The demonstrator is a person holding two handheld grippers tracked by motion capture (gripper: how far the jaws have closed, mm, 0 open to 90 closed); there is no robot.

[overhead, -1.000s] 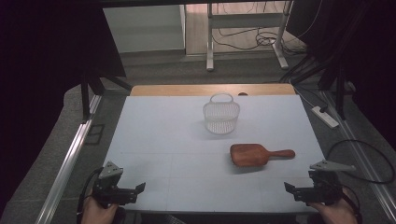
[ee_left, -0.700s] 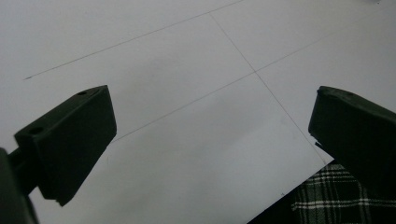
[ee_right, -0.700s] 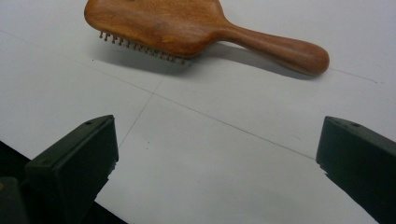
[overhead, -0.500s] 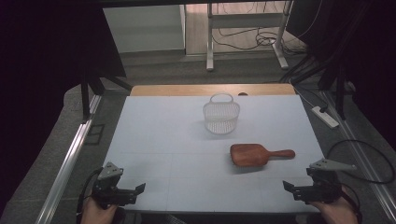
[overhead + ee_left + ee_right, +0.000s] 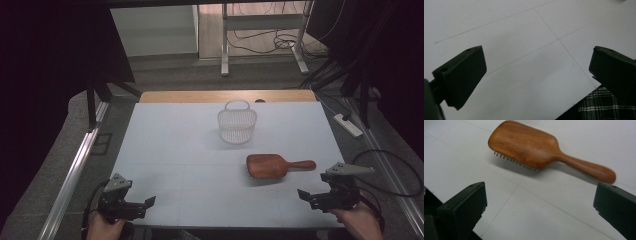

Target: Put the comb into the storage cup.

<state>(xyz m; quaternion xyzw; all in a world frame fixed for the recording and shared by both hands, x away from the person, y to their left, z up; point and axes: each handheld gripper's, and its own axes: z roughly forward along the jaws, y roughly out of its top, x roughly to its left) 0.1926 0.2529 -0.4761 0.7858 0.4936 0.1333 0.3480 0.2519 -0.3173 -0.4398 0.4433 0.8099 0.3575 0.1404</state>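
A wooden paddle hairbrush is laid bristles-down on the white table, near the right gripper, whose jaws are spread empty. The left gripper is held wide apart too. A white basket is set farther back

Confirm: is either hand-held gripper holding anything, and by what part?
Nothing held. Left hand-held gripper and right hand-held gripper are both open over bare table; the hairbrush lies untouched ahead of the right one.

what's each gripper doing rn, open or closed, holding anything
Left gripper: open, holding nothing, over bare table.
Right gripper: open, holding nothing, short of the wooden hairbrush.
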